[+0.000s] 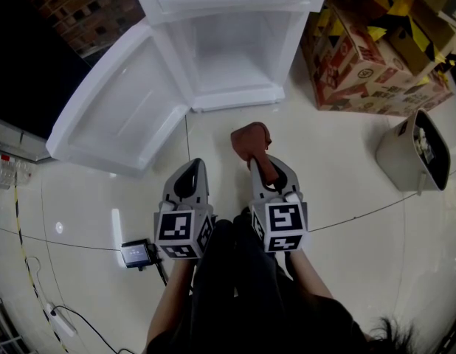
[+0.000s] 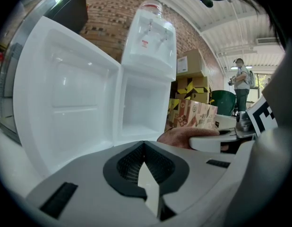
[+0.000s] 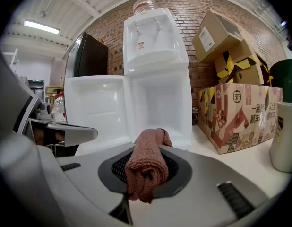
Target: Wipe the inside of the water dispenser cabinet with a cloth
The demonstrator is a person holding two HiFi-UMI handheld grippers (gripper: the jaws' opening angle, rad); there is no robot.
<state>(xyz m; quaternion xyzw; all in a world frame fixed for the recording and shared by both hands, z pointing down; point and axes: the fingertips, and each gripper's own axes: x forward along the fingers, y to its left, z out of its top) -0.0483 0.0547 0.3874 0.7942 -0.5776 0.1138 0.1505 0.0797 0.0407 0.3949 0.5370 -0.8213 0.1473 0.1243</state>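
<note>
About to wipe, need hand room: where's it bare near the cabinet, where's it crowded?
Bare: inside the cabinet, and the floor between the open door and the cardboard boxes. Crowded: right, boxes and a white bin; lower left, a small device.

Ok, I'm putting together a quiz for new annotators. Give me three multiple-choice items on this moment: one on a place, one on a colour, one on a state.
1. Where do the cardboard boxes stand?
A) beside the water dispenser, at its right in the head view
B) inside its cabinet
C) on top of it

2. What colour is the cloth?
A) blue
B) reddish brown
C) yellow

3. How is the cabinet door?
A) shut
B) taken off
C) swung open

Answers: A, the head view shows them on the floor next to it. B, it shows plainly in the jaws of the right gripper. C, it stands wide open at the left.
</note>
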